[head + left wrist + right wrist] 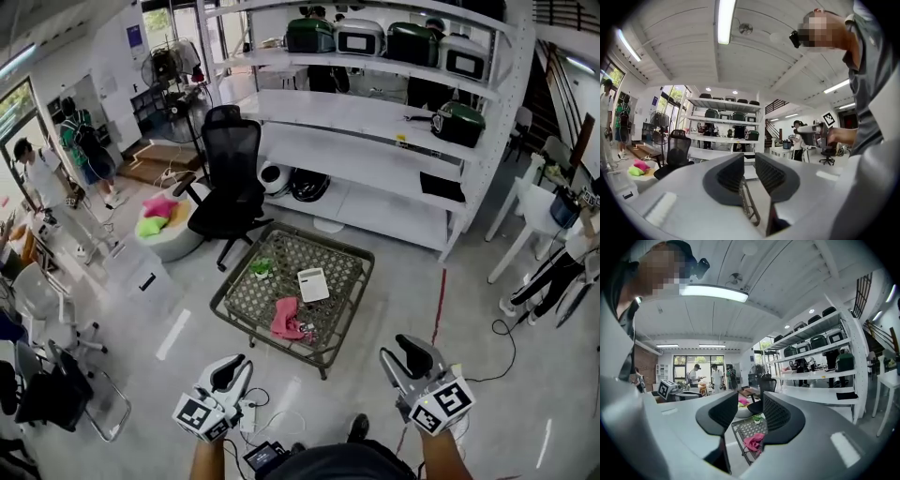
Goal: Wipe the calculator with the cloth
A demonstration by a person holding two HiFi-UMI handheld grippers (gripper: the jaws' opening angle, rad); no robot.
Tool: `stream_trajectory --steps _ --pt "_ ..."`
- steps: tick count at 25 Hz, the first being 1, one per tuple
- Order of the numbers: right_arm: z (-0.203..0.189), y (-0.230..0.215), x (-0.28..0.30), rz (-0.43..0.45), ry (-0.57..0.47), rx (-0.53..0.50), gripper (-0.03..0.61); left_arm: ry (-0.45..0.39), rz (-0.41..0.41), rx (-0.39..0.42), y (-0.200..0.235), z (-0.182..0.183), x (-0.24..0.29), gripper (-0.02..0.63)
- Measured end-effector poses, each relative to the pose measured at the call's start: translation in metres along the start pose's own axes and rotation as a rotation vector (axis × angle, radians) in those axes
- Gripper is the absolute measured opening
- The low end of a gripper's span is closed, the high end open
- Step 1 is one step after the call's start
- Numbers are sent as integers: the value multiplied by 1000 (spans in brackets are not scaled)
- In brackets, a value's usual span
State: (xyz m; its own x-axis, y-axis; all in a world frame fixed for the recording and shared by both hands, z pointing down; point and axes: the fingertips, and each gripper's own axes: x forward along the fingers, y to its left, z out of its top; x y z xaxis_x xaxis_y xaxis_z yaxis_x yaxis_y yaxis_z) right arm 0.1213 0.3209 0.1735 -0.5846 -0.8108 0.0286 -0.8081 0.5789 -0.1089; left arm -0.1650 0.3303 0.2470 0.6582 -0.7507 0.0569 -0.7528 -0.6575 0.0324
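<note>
Low wicker worktop (246, 281) ahead carries the white calculator (313, 284) near its middle, with the pink cloth (286, 319) just beside it, toward me. My left hand-held gripper (234, 367) is closed and empty. My right hand-held gripper (411, 349) seems slightly parted and holds nothing. Both are well apart from the worktop.

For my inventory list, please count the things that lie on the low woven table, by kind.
calculator: 1
pink cloth: 1
small potted plant: 1
Total: 3
</note>
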Motion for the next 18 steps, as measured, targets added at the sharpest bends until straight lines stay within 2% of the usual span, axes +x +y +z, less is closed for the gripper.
stream_trajectory --steps 10,13,16,18 --pt "6 -68 36 126 -28 36 153 36 125 -12 -14 17 49 74" --pt "3 -85 44 157 -27 51 153 9 170 -5 -12 24 62 78" --pt "3 -103 51 185 -30 67 153 24 191 22 -10 13 70 84" --pt "5 -113 56 198 -32 67 153 35 216 -9 -13 20 81 89"
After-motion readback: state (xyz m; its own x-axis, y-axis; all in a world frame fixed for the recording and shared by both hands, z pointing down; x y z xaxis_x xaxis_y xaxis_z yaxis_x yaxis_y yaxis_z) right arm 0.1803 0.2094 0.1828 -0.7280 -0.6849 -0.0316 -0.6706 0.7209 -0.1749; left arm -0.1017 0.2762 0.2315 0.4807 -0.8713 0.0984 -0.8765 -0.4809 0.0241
